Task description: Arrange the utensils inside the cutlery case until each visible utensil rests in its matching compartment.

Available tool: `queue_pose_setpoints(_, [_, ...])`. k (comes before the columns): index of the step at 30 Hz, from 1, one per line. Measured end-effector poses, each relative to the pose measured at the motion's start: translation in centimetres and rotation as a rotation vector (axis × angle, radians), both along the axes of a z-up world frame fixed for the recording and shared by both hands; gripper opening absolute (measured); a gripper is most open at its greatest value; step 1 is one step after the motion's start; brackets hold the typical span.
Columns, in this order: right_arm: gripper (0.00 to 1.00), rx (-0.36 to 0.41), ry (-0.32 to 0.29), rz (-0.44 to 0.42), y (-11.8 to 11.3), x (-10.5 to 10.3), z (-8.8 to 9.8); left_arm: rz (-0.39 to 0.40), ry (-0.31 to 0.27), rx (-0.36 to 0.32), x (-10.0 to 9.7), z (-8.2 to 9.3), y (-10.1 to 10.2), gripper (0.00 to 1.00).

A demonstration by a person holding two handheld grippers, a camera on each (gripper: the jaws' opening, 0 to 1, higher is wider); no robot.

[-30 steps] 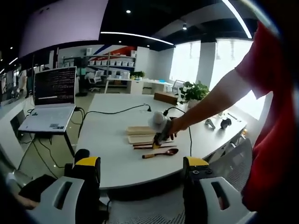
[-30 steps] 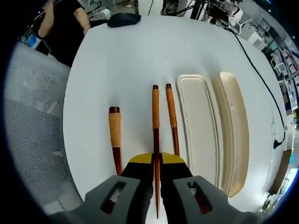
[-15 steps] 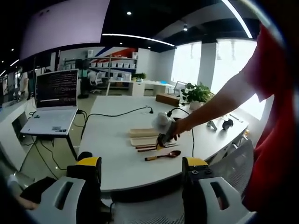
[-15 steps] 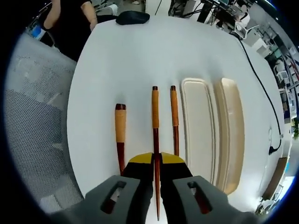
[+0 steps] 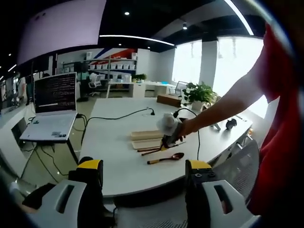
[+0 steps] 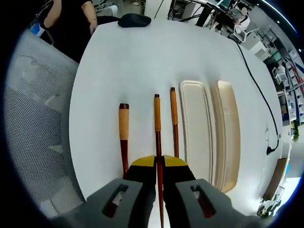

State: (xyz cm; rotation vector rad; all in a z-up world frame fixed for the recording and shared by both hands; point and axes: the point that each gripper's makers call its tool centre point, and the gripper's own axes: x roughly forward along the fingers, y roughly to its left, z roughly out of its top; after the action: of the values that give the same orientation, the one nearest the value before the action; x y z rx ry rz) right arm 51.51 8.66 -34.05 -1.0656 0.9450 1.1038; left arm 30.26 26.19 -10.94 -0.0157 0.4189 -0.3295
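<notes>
Gripping one chopstick point(image 6: 157, 137), your right tool point(image 6: 159, 164) is clamped; bare white bench point(image 6: 137, 61) stretches ahead. Beside it, the cutlery case point(image 6: 209, 128) holds nothing. Your left tool point(image 5: 142, 175) is wide.

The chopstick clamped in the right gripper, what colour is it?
Dark reddish-brown shaft with a light orange-tan band near its far end; the chopstick shows best in the right gripper view.

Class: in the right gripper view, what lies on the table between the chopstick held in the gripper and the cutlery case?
The second chopstick lies between the held chopstick and the cutlery case, in the right gripper view.
</notes>
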Motion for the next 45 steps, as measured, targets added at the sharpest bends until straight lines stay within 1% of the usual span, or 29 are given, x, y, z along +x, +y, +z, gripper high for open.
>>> queue_pose_setpoints(2, [0.0, 0.014, 0.007, -0.003, 0.0, -0.5, 0.3, 0.001, 0.002, 0.0, -0.1, -0.1, 0.0, 0.72])
queue_pose_setpoints(3, [0.0, 0.014, -0.02, 0.011, 0.1, -0.3, 0.5, 0.0, 0.002, 0.001, -0.1, -0.1, 0.0, 0.72])
queue_pose_setpoints(9, [0.0, 0.003, -0.042, 0.044, 0.1, -1.0, 1.6, -0.002, 0.006, 0.001, -0.2, -0.2, 0.1, 0.72])
queue_pose_setpoints(10, [0.0, -0.002, -0.055, 0.058, 0.0, -0.8, 1.8, 0.0, 0.006, 0.004, -0.2, -0.2, 0.2, 0.72])
queue_pose_setpoints(12, [0.0, -0.008, -0.064, 0.069, 0.0, -0.9, 2.2, 0.0, 0.004, 0.004, -0.2, -0.1, 0.2, 0.72])
queue_pose_setpoints(15, [0.0, 0.003, -0.074, 0.067, 0.2, -0.9, 3.0, -0.001, 0.002, 0.002, -0.1, -0.1, 0.3, 0.72])
queue_pose_setpoints(17, [0.0, 0.013, -0.083, 0.059, 0.2, -0.5, 3.3, -0.002, 0.002, 0.004, -0.1, -0.1, 0.3, 0.72])
queue_pose_setpoints(19, [0.0, 0.015, -0.083, 0.055, 0.1, -0.3, 3.4, -0.002, 0.003, 0.002, -0.1, -0.1, 0.4, 0.71])
queue_pose_setpoints(23, [0.0, 0.023, -0.082, 0.045, 0.1, -0.6, 3.7, -0.006, 0.007, 0.003, -0.1, -0.2, 0.3, 0.71])
queue_pose_setpoints(26, [0.0, 0.027, -0.085, 0.048, 0.1, -0.6, 3.8, -0.011, 0.005, 0.011, -0.2, -0.2, 0.2, 0.71])
queue_pose_setpoints(29, [0.0, 0.026, -0.085, 0.05, 0.2, -0.6, 3.9, -0.004, 0.004, 0.001, -0.1, -0.2, 0.3, 0.71])
queue_pose_setpoints(31, [0.0, 0.032, -0.089, 0.056, 0.4, -0.7, 4.1, -0.011, 0.003, 0.007, -0.1, -0.2, 0.2, 0.71])
queue_pose_setpoints(41, [0.0, 0.049, -0.102, 0.059, 0.4, 0.3, 4.7, -0.01, 0.005, 0.008, -0.2, -0.4, 0.2, 0.71])
queue_pose_setpoints(45, [0.0, 0.06, -0.101, 0.051, 0.5, 0.2, 5.1, -0.009, 0.007, 0.009, -0.1, -0.5, 0.2, 0.7])
